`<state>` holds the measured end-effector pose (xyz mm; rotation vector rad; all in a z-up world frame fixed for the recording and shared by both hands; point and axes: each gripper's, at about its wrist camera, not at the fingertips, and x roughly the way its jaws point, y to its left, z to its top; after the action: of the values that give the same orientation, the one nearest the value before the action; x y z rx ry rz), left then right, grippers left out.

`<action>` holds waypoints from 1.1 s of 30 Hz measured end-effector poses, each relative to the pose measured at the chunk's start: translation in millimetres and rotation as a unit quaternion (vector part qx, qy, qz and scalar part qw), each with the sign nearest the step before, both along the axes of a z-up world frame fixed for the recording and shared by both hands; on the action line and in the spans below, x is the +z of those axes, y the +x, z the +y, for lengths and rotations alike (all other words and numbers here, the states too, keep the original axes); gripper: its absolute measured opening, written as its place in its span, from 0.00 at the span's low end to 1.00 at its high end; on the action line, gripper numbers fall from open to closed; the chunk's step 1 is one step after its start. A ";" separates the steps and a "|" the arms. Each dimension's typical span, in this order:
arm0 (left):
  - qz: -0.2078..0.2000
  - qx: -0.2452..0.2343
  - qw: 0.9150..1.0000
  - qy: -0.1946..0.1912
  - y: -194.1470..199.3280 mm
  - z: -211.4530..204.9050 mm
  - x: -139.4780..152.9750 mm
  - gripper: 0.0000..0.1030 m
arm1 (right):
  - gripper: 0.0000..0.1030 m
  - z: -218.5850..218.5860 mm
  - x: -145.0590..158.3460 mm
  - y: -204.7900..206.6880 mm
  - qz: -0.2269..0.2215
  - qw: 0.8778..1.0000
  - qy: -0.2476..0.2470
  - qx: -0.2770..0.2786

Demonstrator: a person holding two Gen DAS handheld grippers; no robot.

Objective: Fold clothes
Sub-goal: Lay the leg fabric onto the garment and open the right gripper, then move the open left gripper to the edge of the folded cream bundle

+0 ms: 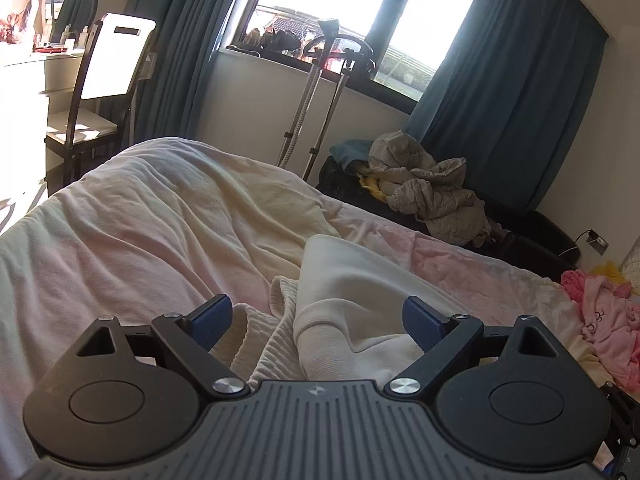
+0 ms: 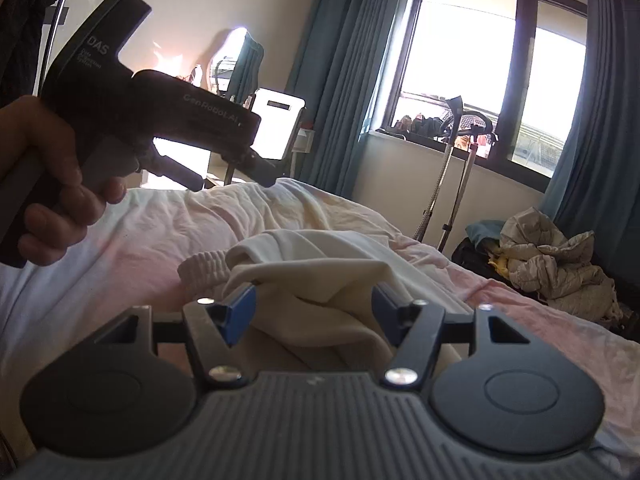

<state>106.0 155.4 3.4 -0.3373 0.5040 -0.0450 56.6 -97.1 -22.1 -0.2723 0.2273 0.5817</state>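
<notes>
A cream sweatshirt (image 1: pixel 360 292) (image 2: pixel 320 276) with ribbed cuffs lies crumpled on the pale pink bed cover (image 1: pixel 120 240) (image 2: pixel 160 232). My left gripper (image 1: pixel 318 320) hangs just above it, jaws wide open; the cloth lies between the blue pads (image 1: pixel 212 322) and neither pad presses on it. My right gripper (image 2: pixel 314 306) is open over the same sweatshirt, with a fold of cloth between its fingers and a loose edge resting by the left pad (image 2: pixel 240 314). In the right wrist view a hand (image 2: pixel 52 184) holds the left gripper (image 2: pixel 228 178) at the upper left, above the bed.
A pink garment (image 1: pixel 608 320) lies at the bed's right edge. A grey padded jacket (image 1: pixel 432 188) (image 2: pixel 552 260) is heaped on a dark bench by the window. A steamer stand (image 1: pixel 320 100) (image 2: pixel 452 168) rises beyond the bed, and a chair (image 1: pixel 100 92) at its far left.
</notes>
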 end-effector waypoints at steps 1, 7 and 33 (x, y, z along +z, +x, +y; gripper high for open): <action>0.006 -0.005 1.000 0.004 1.6 -5.2 -2.7 0.91 | 0.63 -16.7 3.1 0.0 0.004 1.000 0.018 -0.021; 0.041 -0.010 0.997 0.064 7.8 -31.8 -24.5 0.91 | 0.62 -73.5 -22.7 32.3 0.102 0.985 0.067 -0.119; 0.050 -0.048 0.985 0.159 -12.5 -79.5 -37.3 0.91 | 0.79 -74.3 -59.2 41.0 0.119 0.982 0.049 -0.140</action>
<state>93.6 75.9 -34.0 -0.0026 0.6167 -0.0395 97.6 -171.4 -81.2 -0.0713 0.4599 0.3436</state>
